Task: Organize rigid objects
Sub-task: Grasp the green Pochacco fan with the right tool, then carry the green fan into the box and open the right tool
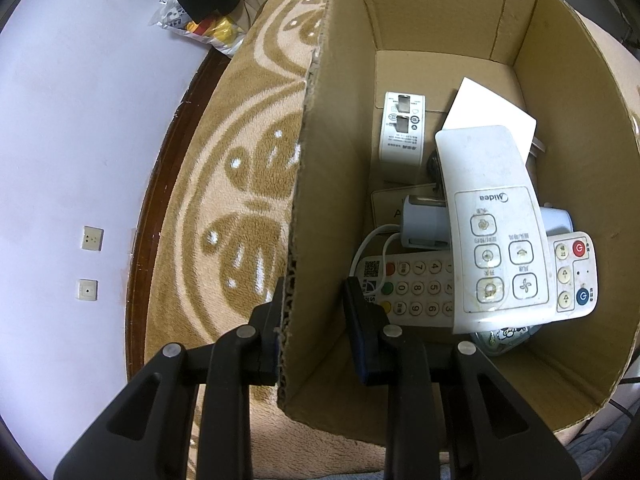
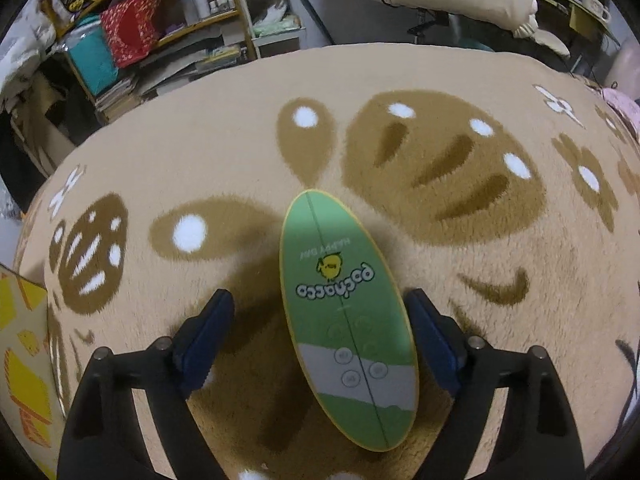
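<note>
Tan blanket (image 2: 460, 280) with brown flower prints covers the working surface; shelves and bedding are seen behind it, a pale wall to the left.

Left tool (image 1: 316, 320): closed on the left wall of the cardboard box (image 1: 440, 12), one finger outside, one inside. The box is thus steadied, tilted open toward the camera. Inside are seen a Midea remote (image 1: 496, 232) lying over a numbered remote (image 1: 420, 288), a white adapter (image 1: 402, 132), a grey plug (image 1: 424, 222) with a white cable, and a white card (image 1: 488, 108).

Right tool (image 2: 320, 320): jaws open, pointed steeply down, straddling a green oval remote (image 2: 344, 312) that lies flat on the blanket. The right finger is close to the remote's edge; the left finger stands well apart. No pad contact is seen.

Step in hand, as judged: grasp of the green remote for transfer to the box. The tool should be shifted so the remote is centred between the fingers, lowered until the pads reach below its rim into the pile, then closed across the narrow width near the middle of its length. The thin edge may slip on a shallow grip.

Hard to make out: the remote's thickness; a patterned item under the remotes at the box's near end; the box's position relative to the green remote, since neither view shows both.
</note>
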A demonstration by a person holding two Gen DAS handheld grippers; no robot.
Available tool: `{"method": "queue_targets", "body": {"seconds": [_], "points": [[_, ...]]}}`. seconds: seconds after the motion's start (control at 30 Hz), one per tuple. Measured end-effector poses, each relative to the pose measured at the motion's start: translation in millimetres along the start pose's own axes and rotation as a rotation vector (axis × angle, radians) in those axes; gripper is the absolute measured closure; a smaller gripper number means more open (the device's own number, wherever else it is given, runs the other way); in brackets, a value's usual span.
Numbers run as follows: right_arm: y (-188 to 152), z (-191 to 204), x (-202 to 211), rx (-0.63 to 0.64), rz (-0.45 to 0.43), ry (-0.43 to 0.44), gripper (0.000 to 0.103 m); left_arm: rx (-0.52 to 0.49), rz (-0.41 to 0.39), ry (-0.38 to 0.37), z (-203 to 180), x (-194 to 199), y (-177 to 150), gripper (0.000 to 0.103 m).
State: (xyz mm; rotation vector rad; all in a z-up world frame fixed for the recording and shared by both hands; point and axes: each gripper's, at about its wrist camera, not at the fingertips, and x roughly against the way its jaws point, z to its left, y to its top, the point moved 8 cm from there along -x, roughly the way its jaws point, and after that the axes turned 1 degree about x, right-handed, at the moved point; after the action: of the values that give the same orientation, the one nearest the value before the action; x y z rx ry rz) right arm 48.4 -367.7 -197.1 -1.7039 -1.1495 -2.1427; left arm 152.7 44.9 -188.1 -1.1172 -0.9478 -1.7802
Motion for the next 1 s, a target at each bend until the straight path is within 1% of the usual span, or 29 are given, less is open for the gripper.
{"method": "queue_targets", "body": {"seconds": [0.03,0.07,0.13,0.17,0.2,0.37,0.5,0.8,1.0], "points": [[-2,1,1,0.011,-0.002,-0.011,0.02,0.001,0.0,-0.001,0,0,0,0.077],[-3,3,1,0.02,-0.003,-0.019,0.03,0.001,0.0,-0.001,0,0,0,0.077],[-6,7,2,0.027,-0.002,-0.012,0.038,0.002,0.0,-0.003,-1,1,0,0.077],[-6,8,4,0.031,-0.003,-0.026,0.042,0.001,0.0,-0.002,0,1,0,0.077],[-6,7,6,0.035,-0.007,-0.037,0.042,0.001,0.0,-0.002,-1,1,0,0.077],[-6,5,9,0.015,-0.004,-0.005,0.043,-0.002,0.0,0.002,0,1,0,0.077],[-7,14,15,-0.009,-0.006,0.055,0.043,-0.001,0.001,0.001,0,1,-1,0.077],[-7,63,32,0.109,-0.037,0.148,0.043,-0.002,0.002,0.003,1,1,0,0.077],[-10,98,47,0.173,-0.054,0.232,0.043,-0.003,0.001,0.004,1,2,0,0.077]]}}
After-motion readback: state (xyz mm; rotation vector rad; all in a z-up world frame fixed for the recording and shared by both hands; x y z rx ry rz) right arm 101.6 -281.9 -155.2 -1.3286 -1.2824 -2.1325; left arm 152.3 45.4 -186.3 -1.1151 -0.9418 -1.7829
